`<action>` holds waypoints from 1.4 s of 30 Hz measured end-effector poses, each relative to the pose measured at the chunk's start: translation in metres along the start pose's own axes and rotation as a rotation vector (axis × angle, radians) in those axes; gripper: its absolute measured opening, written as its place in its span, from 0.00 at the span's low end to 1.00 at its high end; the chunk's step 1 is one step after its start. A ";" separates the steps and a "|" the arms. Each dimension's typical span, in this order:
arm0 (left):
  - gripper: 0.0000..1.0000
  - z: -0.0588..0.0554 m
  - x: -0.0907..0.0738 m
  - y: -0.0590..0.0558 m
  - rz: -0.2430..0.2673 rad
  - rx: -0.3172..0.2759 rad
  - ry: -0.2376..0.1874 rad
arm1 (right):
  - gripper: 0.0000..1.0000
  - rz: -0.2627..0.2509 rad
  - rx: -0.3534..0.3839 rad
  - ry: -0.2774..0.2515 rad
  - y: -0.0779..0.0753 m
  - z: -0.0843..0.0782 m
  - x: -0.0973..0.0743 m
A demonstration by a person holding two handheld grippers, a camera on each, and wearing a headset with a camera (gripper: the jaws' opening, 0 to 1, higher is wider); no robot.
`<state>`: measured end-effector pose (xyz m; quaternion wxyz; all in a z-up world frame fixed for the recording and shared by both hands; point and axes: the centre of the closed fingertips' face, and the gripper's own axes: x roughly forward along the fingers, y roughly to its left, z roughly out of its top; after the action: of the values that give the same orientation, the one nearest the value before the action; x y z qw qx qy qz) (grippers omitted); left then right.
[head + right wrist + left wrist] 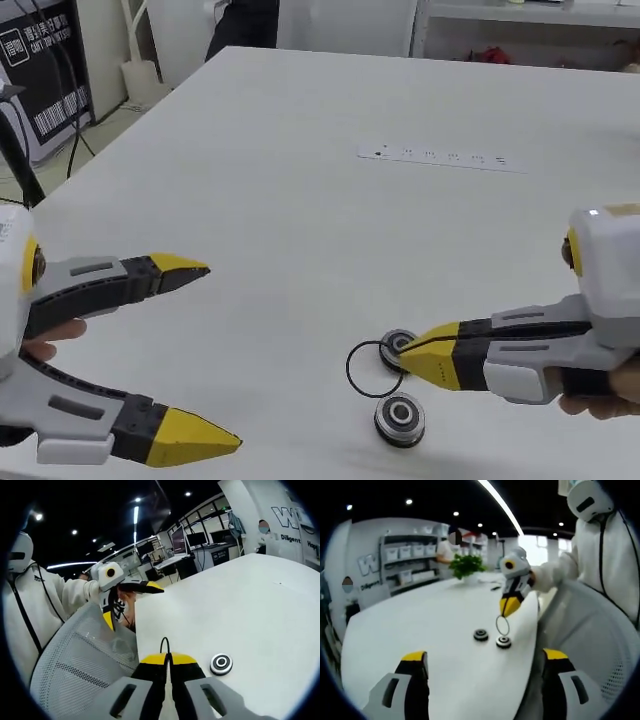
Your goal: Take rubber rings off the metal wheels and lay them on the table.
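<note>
The left gripper (pixel 205 355) hangs over the white table (pixel 300 200) with its jaws spread wide and nothing between them. To its right, a black rubber ring (pixel 349 368) hangs as an upright loop. The right gripper (pixel 408 358) has its jaws pinched together on it. One metal wheel (pixel 393 342) lies flat just beyond the tip, and a second metal wheel (pixel 400 418) lies nearer the person.
</note>
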<state>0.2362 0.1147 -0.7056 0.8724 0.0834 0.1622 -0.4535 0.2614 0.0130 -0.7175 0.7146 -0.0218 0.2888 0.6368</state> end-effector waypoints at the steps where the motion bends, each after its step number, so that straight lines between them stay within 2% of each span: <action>1: 0.95 -0.001 -0.001 0.000 0.002 -0.002 0.000 | 0.00 0.002 -0.001 0.002 0.000 0.000 0.001; 12: 0.97 -0.014 -0.009 0.001 0.034 -0.035 0.002 | 0.00 0.041 -0.011 0.035 0.006 0.000 0.017; 18: 0.97 -0.021 -0.010 0.003 0.041 -0.047 0.009 | 0.00 0.060 -0.012 0.064 0.007 -0.005 0.028; 29: 0.97 -0.024 -0.010 0.003 0.037 -0.053 0.014 | 0.00 0.085 -0.009 0.116 0.007 -0.018 0.046; 42: 0.97 -0.024 -0.010 0.003 0.037 -0.054 0.012 | 0.00 0.075 -0.010 0.172 -0.001 -0.037 0.063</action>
<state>0.2286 0.1315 -0.7243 0.8816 0.0654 0.1778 -0.4324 0.2495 0.0550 -0.7763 0.6625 -0.0692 0.3466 0.6604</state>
